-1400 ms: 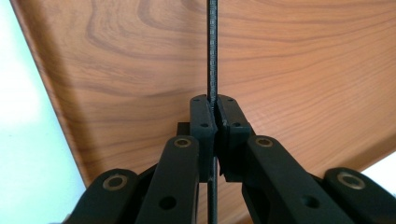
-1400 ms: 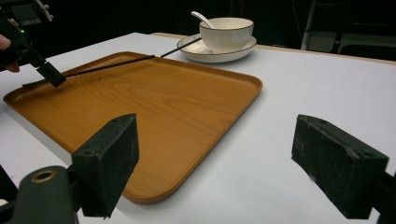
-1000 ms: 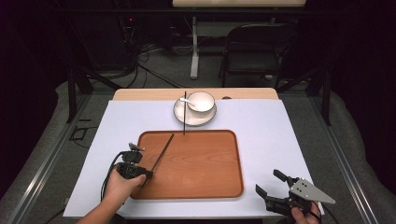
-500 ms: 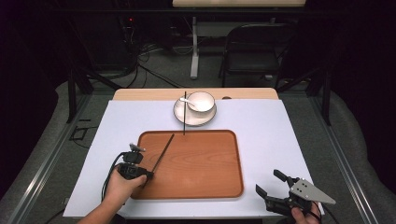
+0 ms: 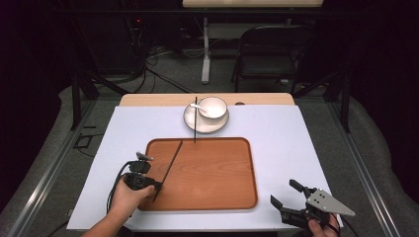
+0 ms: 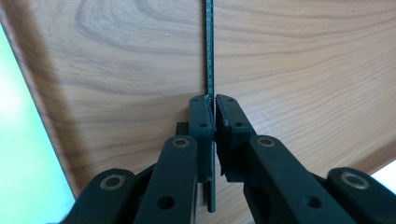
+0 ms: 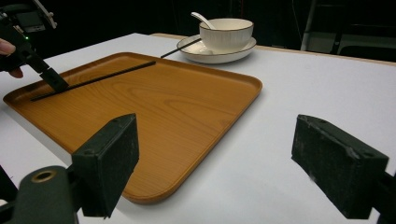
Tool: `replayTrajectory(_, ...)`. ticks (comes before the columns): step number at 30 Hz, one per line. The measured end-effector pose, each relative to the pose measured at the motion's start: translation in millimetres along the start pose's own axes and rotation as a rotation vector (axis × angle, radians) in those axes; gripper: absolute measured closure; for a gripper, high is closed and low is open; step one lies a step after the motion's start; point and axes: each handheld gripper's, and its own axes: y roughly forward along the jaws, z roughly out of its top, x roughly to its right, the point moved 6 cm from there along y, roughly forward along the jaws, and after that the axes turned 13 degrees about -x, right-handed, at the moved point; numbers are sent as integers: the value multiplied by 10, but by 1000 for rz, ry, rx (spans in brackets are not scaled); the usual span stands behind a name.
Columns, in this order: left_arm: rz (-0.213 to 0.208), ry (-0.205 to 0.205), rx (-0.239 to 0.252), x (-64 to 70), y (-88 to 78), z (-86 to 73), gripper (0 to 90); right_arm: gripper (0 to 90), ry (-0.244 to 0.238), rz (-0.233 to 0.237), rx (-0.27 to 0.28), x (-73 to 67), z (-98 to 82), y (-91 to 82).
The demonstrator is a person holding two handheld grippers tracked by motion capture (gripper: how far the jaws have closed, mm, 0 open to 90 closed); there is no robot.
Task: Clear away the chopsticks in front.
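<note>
A black chopstick (image 5: 170,165) lies slanted across the left part of a wooden tray (image 5: 217,192). My left gripper (image 5: 156,188) is shut on its near end, and the jaws pinch the thin stick (image 6: 208,46) just above the tray's wood (image 6: 116,70). A second black chopstick (image 5: 195,121) leans from the white plate (image 5: 190,123) onto the tray's far rim. On the plate stands a white bowl (image 5: 213,107) holding a spoon (image 5: 197,106). My right gripper (image 5: 289,197) hovers open at the table's near right corner, its pads (image 7: 109,161) wide apart with nothing between them.
White sheet (image 5: 286,143) covers the table around the tray. From the right gripper view the tray (image 7: 177,107) lies ahead to the left, with the other gripper (image 7: 53,79) on the stick (image 7: 102,78) and the bowl (image 7: 226,32) beyond. A chair (image 5: 269,54) stands behind the table.
</note>
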Motion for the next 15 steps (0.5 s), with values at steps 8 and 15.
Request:
replayTrajectory(8, 11, 15, 31, 7, -107, 61, 810, 144, -1, -1, 0, 0, 0, -2)
replayTrajectory(15, 14, 39, 125, 29, -288, 287, 617, 144, -1, -2, 1, 0, 0, -2)
